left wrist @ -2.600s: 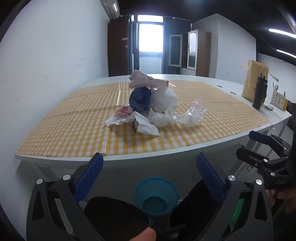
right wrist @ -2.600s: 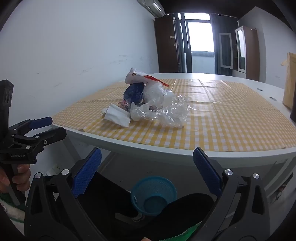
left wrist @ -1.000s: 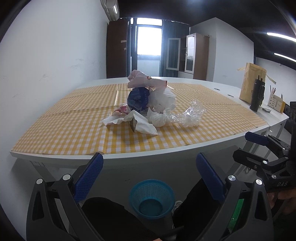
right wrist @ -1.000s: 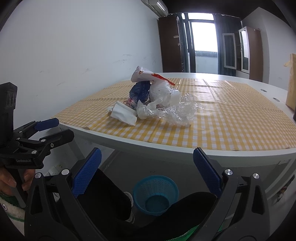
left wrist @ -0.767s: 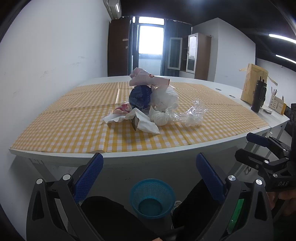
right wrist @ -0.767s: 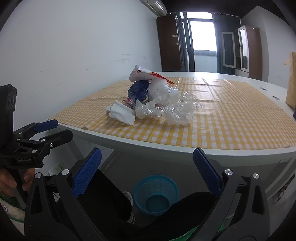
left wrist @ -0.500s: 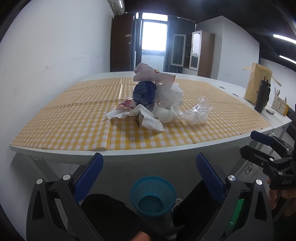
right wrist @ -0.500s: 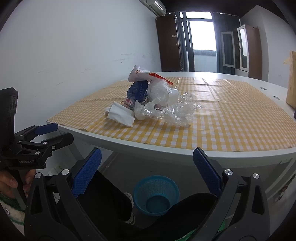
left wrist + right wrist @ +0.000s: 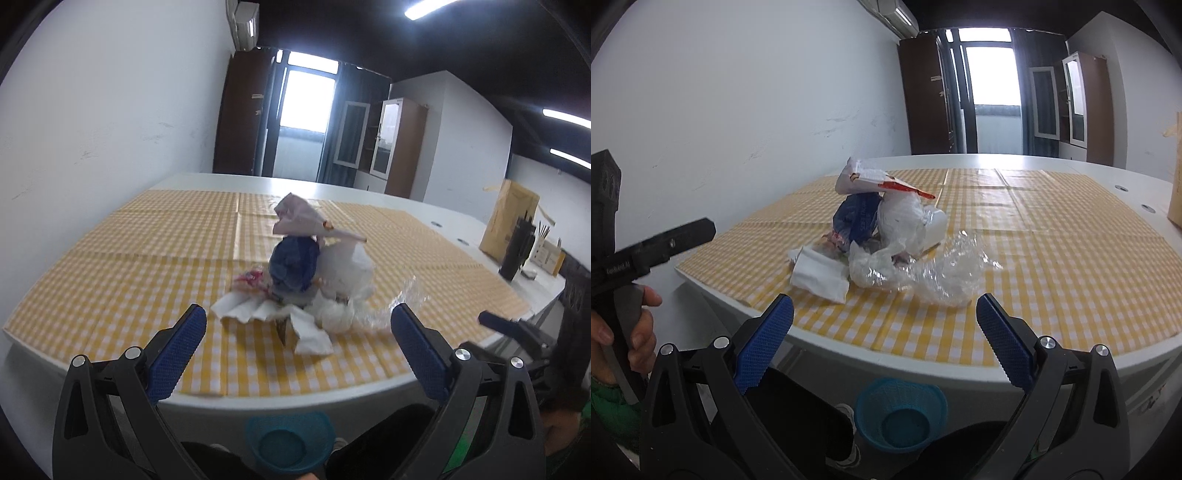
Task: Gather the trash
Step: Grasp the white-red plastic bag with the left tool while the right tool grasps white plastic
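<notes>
White lettering, too blurred to be read, is printed on the blue wrapper (image 9: 857,218) in the trash pile (image 9: 886,240), and small white lettering, also unreadable, is seen on the side of the left gripper (image 9: 295,343). The pile is heaped on the yellow checked cloth (image 9: 1071,266) near the table's front edge (image 9: 923,365), with a white tissue (image 9: 820,277) and clear plastic film (image 9: 945,277) nearest that edge. Wide bare cloth lies to either side. A blue basket (image 9: 901,417) stands on the floor below the edge. The right gripper (image 9: 884,336) and the left gripper are both held spread wide, empty, short of the pile.
</notes>
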Demonstrator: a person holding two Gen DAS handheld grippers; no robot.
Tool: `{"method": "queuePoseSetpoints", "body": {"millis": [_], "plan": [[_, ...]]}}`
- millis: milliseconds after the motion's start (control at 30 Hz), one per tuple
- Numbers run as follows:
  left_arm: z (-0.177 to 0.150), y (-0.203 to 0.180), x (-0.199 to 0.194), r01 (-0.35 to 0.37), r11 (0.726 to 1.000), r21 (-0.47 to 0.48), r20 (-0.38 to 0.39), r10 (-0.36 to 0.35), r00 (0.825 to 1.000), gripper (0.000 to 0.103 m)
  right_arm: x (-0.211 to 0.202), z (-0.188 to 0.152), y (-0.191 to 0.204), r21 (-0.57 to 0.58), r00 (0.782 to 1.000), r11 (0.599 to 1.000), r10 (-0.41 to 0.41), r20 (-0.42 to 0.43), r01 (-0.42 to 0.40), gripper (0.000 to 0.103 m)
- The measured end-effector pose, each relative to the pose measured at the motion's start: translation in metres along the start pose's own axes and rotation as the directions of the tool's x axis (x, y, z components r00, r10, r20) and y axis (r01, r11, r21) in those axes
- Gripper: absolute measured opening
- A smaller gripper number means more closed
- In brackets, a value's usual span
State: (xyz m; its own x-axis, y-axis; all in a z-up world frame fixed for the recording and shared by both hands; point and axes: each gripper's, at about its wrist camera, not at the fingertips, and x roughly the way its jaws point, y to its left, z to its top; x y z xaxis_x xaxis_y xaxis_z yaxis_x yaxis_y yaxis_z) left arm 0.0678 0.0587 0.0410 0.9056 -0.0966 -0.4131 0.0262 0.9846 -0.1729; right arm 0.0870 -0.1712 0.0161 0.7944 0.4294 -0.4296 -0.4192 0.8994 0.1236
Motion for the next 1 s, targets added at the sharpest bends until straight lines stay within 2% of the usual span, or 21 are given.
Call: {"method": "queuePoseSetpoints", "body": {"millis": [133, 333, 633, 733, 867, 933, 1000], "plan": [[0.021, 0.003, 0.019, 0.027, 0.999, -0.025, 0.001, -0.027, 1.0, 0.097, 0.022, 0.016, -0.002, -0.001, 1.0, 1.0, 0.005, -0.016, -0.005, 0.094], [0.051, 0.009, 0.06, 0.012, 0.999, -0.052, -0.018, -0.013, 1.0, 0.097, 0.061, 0.041, -0.008, 0.007, 0.999, 1.0, -0.002, -0.044, 0.002, 0.094], [0.076, 0.017, 0.122, 0.069, 0.987, -0.148, -0.111, -0.086, 0.99, 0.097, 0.121, 0.066, -0.017, 0.028, 0.992, 1.0, 0.004, -0.128, -0.001, 0.094], [0.078, 0.017, 0.142, 0.084, 0.98, -0.179, -0.151, -0.112, 0.982, 0.097, 0.138, 0.071, -0.019, 0.03, 0.988, 0.999, -0.008, -0.152, 0.013, 0.086], [0.08, 0.016, 0.167, 0.098, 0.97, -0.223, -0.201, -0.144, 0.969, 0.097, 0.158, 0.071, -0.024, 0.049, 0.982, 0.999, -0.001, -0.188, 0.01, 0.083], [0.079, 0.014, 0.178, 0.1, 0.967, -0.234, -0.222, -0.153, 0.963, 0.097, 0.166, 0.071, -0.026, 0.049, 0.979, 0.999, -0.006, -0.203, 0.016, 0.075], [0.077, 0.012, 0.191, 0.101, 0.965, -0.243, -0.248, -0.163, 0.955, 0.09, 0.171, 0.071, -0.026, 0.046, 0.977, 0.999, -0.008, -0.211, 0.018, 0.069]]}}
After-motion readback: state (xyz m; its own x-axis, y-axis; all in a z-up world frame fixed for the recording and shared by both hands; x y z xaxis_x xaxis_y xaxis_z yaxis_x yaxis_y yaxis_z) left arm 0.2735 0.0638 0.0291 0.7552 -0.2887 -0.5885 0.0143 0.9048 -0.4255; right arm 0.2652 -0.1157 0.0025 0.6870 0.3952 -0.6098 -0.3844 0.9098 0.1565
